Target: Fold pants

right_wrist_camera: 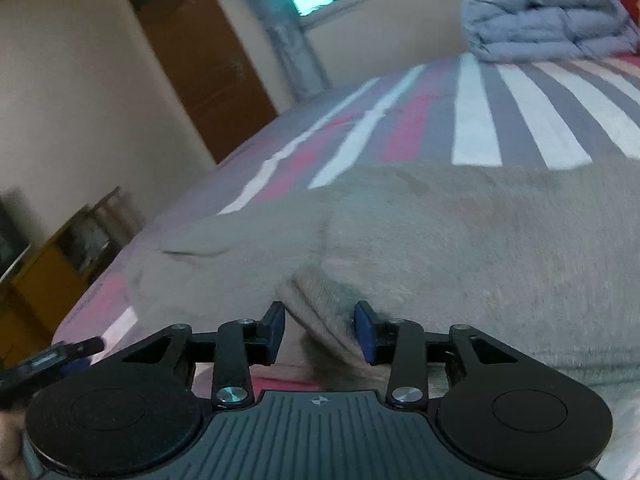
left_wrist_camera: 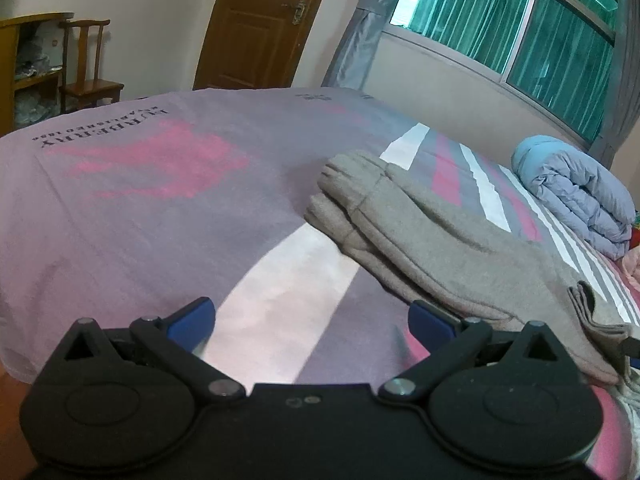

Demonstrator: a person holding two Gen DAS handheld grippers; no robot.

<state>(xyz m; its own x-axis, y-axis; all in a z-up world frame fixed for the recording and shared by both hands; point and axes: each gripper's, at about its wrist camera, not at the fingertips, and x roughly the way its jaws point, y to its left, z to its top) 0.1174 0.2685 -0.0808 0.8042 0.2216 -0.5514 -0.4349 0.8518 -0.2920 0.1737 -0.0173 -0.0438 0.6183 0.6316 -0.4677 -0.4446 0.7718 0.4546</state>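
Bed (left_wrist_camera: 140,200) in striped pink-grey sheet, grey pants (left_wrist_camera: 432,248) lying on it, folded blue quilt (left_wrist_camera: 576,196) beyond

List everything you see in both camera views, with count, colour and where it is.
Grey fleece pants: one, grey-beige, folded on the bed, right of centre.
Striped bedsheet: one, lilac with pink and white stripes, covering the bed.
Folded quilt: one, light blue, far right end of the bed.
Wooden door: one, brown, back wall.
Wooden chair: one, brown, far left by shelves.
Window curtain: green, behind window.
Left gripper: black with blue pads, open, empty, over sheet.
Right gripper: open, straddling a pants fold.
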